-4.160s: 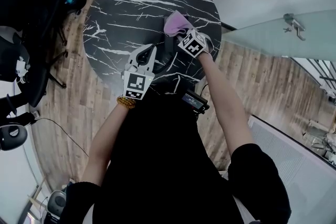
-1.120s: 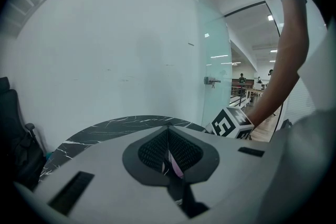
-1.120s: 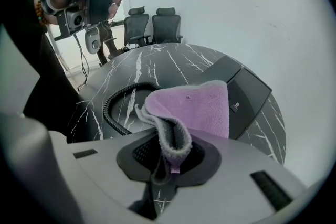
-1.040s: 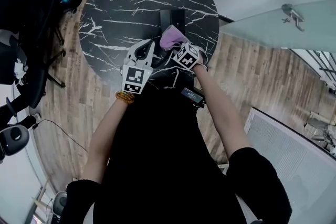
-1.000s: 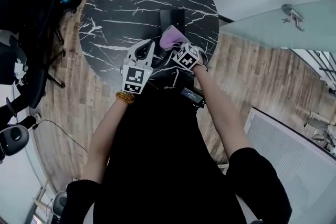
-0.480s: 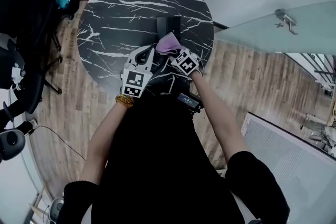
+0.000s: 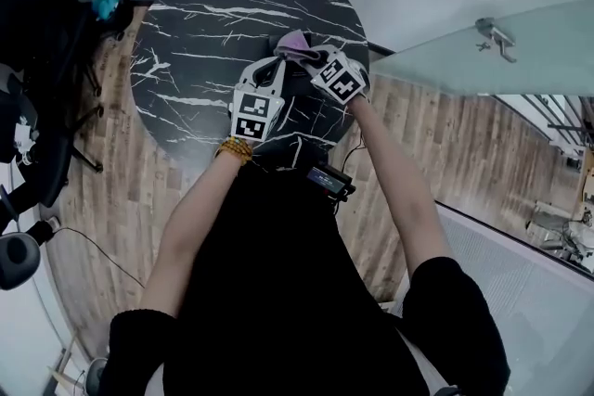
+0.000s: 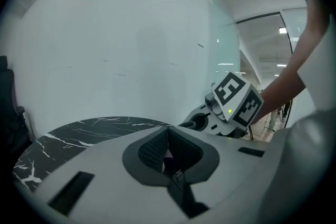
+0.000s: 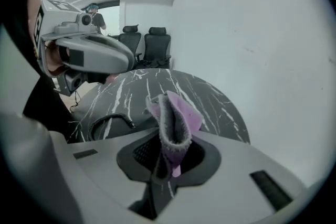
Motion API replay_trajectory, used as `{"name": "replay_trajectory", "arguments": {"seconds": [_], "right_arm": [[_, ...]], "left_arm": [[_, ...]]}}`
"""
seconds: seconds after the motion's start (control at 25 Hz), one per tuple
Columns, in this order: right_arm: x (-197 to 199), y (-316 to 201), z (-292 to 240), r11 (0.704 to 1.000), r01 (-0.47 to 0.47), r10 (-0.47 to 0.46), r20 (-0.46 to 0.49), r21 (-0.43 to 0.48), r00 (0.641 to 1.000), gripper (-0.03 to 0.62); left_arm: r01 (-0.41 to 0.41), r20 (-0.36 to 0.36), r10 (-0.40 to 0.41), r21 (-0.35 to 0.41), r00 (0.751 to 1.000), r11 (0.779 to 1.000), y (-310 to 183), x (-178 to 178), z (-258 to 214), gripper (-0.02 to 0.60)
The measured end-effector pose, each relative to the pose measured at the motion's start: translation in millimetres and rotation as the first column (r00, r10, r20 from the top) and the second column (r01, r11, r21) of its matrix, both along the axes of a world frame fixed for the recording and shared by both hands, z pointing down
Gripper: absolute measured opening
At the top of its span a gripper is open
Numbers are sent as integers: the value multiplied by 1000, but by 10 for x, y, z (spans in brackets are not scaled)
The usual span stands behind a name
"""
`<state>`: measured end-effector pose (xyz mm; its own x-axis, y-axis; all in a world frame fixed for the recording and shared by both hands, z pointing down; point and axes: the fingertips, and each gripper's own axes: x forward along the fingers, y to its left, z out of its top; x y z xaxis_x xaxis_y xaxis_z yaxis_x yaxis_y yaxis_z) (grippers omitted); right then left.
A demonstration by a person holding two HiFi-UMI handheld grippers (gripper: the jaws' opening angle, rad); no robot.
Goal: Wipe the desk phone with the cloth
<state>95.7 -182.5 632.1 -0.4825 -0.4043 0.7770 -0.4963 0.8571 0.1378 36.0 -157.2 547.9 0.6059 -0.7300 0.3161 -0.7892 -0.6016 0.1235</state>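
Note:
My right gripper (image 7: 308, 57) is shut on a folded pink cloth (image 7: 294, 42), which sticks up between its jaws (image 9: 173, 120) over the round black marble table (image 7: 200, 23). My left gripper (image 7: 273, 64) is close beside it on the left, jaws together with nothing clearly held (image 8: 167, 138). From the left gripper view the right gripper's marker cube (image 8: 235, 100) shows just to the right. The desk phone's body is hidden under the two grippers. Only its black coiled cord (image 9: 109, 123) shows, lying on the table.
Black office chairs (image 7: 42, 60) stand left of the table, and two more (image 9: 149, 43) beyond its far side. A glass partition with a metal handle (image 7: 492, 36) is at the right. A white wall runs close behind the table. The floor is wood planks (image 7: 107, 190).
Both grippers have moved forward over the table, and the cloth now lies over where the phone's black body showed half a second ago. The left gripper has come up beside the right one.

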Motion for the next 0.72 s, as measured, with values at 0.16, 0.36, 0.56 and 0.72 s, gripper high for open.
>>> {"name": "replay_trajectory", "arguments": {"seconds": [0.16,0.36,0.56,0.72], "right_arm": [[87,-316,-98,993,29,-19,-85,115,996,64],[158,-624,-243,967,8,32,-154,256,988,64],[191,-839,-489,912,-42,114,-153,407,982,64],[182,-695,-67,974,-17,61,-187,228,980,63]], "left_arm": [[1,-16,-1,-46,1000,999,33,165,51,14],[-78,62,81,-58,995,995,342,312,223,14],[-136,114,144,-74,983,988,515,362,356,14],[-146,127,156,-89,979,985,532,341,393,14]]}}
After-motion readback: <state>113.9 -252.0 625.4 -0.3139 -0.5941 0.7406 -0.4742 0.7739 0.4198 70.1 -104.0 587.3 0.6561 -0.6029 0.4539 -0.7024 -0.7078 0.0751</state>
